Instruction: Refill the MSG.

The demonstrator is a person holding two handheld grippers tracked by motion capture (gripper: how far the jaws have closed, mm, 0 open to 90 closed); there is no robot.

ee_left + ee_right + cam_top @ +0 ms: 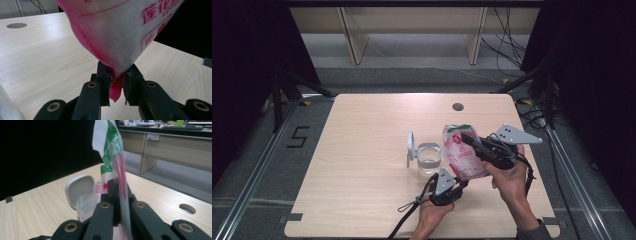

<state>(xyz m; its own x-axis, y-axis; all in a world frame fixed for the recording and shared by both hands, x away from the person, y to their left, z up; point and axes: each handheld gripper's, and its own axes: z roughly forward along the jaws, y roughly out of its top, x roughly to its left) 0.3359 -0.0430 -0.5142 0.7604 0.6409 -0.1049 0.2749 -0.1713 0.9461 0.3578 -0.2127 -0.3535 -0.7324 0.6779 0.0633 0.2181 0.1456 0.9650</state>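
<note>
Mid-table (362,130), both claws clamp the pink bag (462,152), container (428,159) beside.

1. I count one pink-and-white bag (462,152) (117,32) (117,165), with red print and a green top.
2. One clear container (428,159) stands on the table, its white lid (410,146) (78,188) open beside it; that makes one lid.
3. I have two grippers: the left gripper (460,184) (116,82) and the right gripper (468,138) (119,187).
4. Two hands hold them, the left hand (432,210) and the right hand (511,179).
5. One wooden table (362,150) with one round hole (457,106) (16,25) (188,208).
</note>
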